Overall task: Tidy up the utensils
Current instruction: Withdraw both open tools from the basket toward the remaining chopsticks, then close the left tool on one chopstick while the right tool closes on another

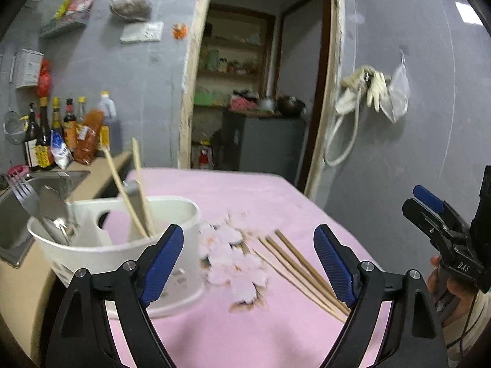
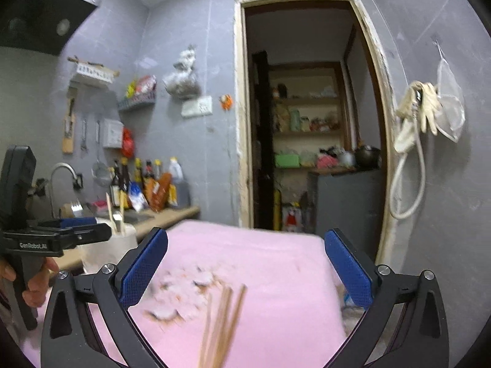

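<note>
Left wrist shows my left gripper (image 1: 248, 260) spread, empty; chopsticks (image 1: 302, 271) lie between its jaws: light, stiff, probably slippery, so I'd pinch mid-shaft. Right gripper (image 2: 245, 271) also spread.

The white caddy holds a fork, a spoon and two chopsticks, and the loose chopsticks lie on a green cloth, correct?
Not quite: the cloth is pink, as the left wrist view shows. The white caddy does hold a fork, spoon and two chopsticks; the loose chopsticks lie beside it.

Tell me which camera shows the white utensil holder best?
The left wrist view: the white utensil holder sits close, showing fork, spoon and chopsticks inside. In the right wrist view, the holder is small, blurred, partly hidden behind the left gripper.
</note>
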Tool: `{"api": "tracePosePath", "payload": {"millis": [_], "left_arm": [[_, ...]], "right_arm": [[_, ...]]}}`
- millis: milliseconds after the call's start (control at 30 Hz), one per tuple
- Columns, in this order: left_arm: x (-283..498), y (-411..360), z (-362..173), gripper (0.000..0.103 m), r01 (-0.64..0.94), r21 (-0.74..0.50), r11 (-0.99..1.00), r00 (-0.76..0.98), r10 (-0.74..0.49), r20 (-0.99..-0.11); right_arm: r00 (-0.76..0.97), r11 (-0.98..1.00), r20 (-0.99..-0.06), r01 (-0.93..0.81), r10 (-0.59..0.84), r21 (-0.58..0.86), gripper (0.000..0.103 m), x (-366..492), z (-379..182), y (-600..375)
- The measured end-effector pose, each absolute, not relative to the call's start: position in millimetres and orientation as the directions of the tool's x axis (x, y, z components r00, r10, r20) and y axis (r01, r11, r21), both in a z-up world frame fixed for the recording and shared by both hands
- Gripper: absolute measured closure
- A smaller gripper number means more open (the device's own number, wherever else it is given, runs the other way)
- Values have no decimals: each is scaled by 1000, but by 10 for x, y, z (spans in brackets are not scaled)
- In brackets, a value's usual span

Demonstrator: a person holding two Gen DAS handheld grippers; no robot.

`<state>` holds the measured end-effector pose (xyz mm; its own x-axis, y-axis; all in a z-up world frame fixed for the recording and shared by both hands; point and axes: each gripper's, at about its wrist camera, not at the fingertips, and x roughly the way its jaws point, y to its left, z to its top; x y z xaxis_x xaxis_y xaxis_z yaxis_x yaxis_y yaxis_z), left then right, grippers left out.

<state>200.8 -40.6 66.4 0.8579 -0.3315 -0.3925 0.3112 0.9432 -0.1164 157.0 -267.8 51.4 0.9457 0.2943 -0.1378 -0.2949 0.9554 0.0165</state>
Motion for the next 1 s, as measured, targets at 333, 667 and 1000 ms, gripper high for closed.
{"api": "tracePosePath", "payload": {"millis": [333,667,1000], "left_arm": [[2182,-710,276,20,299,-88,950,796,-299,-526],[2485,-841,18,44,339,-124,933,678,-333,-655],[2978,-879,-83,63,330,-243,912,538,-394,-745]], "right_arm": [[870,956,-398,-286,289,69,4,1748,123,-2816],[724,922,-582,-366,370,130,49,2066,-234,-2705],[608,898,-695,-423,383,125,66,2380,-383,-2468]]}}
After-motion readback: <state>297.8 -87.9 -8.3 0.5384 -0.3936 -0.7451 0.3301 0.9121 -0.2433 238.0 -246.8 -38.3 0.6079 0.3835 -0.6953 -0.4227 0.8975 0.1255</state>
